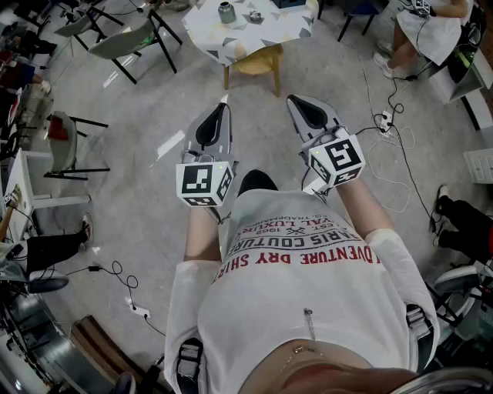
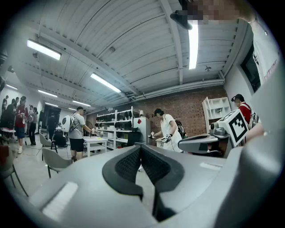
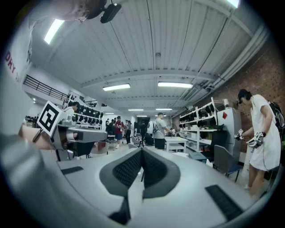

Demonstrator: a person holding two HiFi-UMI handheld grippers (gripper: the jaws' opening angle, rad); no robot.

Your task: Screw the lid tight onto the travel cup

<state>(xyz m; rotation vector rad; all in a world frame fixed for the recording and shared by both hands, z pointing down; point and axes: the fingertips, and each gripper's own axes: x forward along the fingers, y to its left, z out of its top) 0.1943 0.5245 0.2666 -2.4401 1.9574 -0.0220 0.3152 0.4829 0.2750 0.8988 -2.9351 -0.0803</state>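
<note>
0 steps look done: left gripper [image 1: 219, 114] and right gripper [image 1: 302, 108] are both closed and empty, well apart from the table [image 1: 231, 40], where the cup [image 1: 226, 11] stands with the lid [image 1: 255, 15] beside it.

White tee [image 1: 308, 300] w/ red & black print (sleeves to elbow). Grey left tongs [image 1: 223, 104] & right tongs [image 1: 293, 100], black pads [image 2: 129, 165]; b/w marker cubes [image 1: 204, 183].
</note>
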